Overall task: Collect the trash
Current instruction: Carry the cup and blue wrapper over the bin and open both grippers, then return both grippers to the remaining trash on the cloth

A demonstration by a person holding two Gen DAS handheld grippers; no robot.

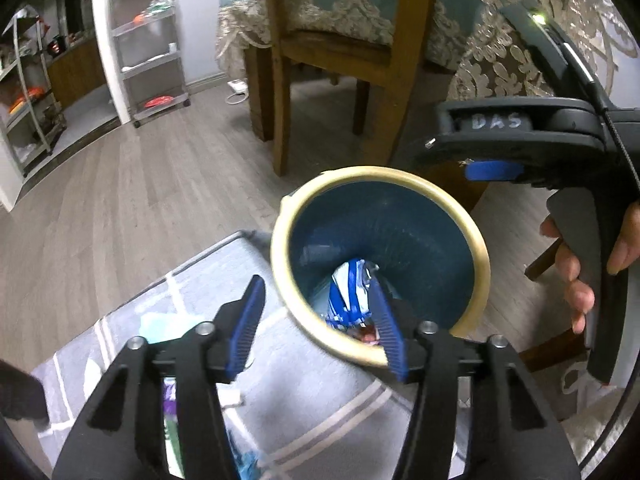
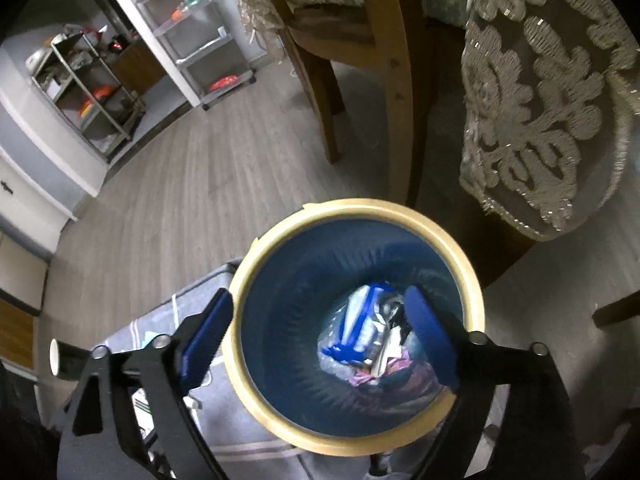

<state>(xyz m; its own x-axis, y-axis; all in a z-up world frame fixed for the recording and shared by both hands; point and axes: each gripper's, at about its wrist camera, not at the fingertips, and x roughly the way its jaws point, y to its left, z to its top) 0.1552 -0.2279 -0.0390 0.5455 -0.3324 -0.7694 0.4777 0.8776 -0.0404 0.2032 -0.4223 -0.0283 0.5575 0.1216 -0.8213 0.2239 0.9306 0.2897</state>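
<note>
Both grippers are hovering over the bin (image 2: 472, 276), jaws apart and holding nothing. The right gripper (image 2: 320, 332) is sitting nearly centred above the mouth; the left gripper (image 1: 320, 320) is straddling the near rim. The bin is standing upright, axis vertical, mouth up. Wrappers (image 2: 360, 332) are lying at its bottom, straight below the right gripper, the nearer one.

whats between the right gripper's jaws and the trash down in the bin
Nothing solid: in the right wrist view the open right gripper hangs over the bin, with only bare blue inner wall down to the wrappers.
</note>
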